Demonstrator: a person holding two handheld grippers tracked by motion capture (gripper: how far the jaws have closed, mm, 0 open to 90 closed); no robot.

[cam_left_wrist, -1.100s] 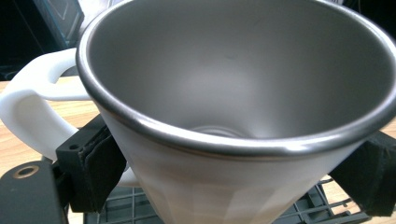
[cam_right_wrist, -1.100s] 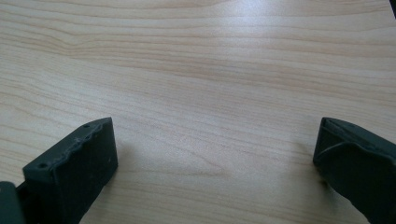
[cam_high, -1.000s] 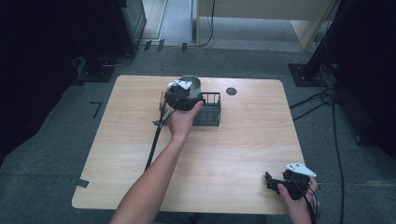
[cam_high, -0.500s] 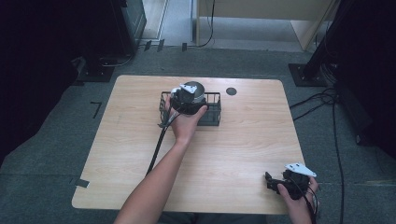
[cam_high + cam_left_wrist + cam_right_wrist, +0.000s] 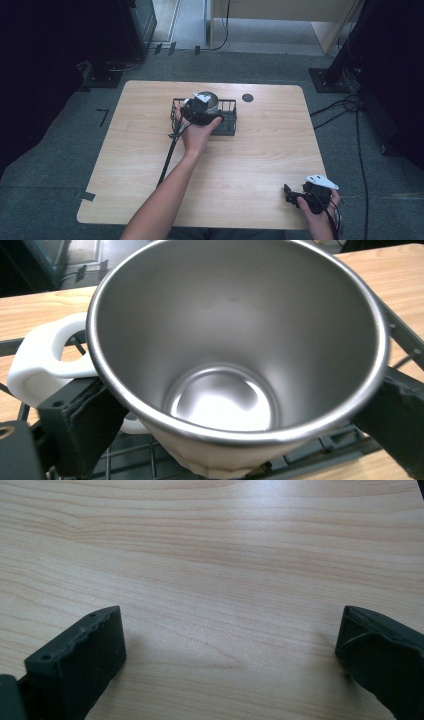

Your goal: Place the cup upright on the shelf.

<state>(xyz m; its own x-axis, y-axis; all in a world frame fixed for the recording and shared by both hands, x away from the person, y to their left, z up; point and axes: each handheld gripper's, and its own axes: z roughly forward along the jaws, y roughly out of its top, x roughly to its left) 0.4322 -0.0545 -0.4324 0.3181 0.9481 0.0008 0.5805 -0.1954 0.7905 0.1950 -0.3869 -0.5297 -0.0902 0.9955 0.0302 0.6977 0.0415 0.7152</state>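
A: Left side first, what's your left gripper (image 5: 199, 111) doing?
B: Your left hand (image 5: 197, 134) has it reaching over the black wire basket (image 5: 228, 118) at mid-table. In the left gripper view the jaws are clamped on the steel mug (image 5: 235, 350), one on each side of its wall.
A: Mug details?
B: Metal inside, white outside, white handle (image 5: 42, 360) sticking out to the left in that view. It's tilted, mouth toward the camera, basket wires (image 5: 130, 460) under it. Can't tell if it touches the basket floor.
A: Anything else on the table (image 5: 150, 150)?
B: Small dark round spot (image 5: 247, 97) just right of the basket, near the far edge.
A: Right side?
B: Your right gripper (image 5: 292, 195) sits at the near right corner in your right hand (image 5: 320, 210). Jaws spread wide, nothing between them, bare wood (image 5: 225, 580) below.
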